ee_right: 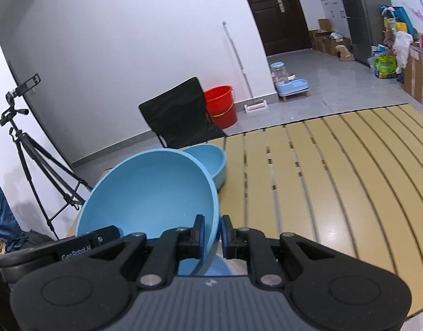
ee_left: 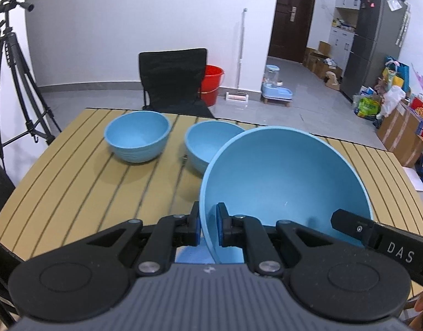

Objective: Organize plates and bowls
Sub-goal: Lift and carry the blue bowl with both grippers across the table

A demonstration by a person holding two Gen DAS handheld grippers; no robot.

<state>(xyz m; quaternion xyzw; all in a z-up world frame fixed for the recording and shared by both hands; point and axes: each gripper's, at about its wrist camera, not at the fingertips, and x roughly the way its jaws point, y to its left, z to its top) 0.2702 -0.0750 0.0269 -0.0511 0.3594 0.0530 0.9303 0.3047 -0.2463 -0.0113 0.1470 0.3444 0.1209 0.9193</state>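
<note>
A large blue bowl [ee_left: 288, 182] hangs tilted above the slatted tan table [ee_left: 73, 182], gripped at both sides. My left gripper [ee_left: 207, 216] is shut on its left rim, one pad inside and one outside. My right gripper [ee_right: 212, 230] is shut on the opposite rim of the same large blue bowl [ee_right: 150, 193]; its finger [ee_left: 349, 223] shows in the left wrist view. Two smaller blue bowls stand upright on the table beyond: one at the far left [ee_left: 137, 138], one in the middle [ee_left: 208, 143], partly hidden behind the large bowl. The middle bowl [ee_right: 212, 160] also shows in the right wrist view.
A black folding chair [ee_left: 172, 80] stands at the table's far edge, with a red bucket [ee_left: 212, 82] behind it. A camera tripod [ee_left: 15, 82] stands left of the table. Boxes and bags [ee_left: 404, 127] line the right wall. The right half of the table [ee_right: 335, 179] holds nothing.
</note>
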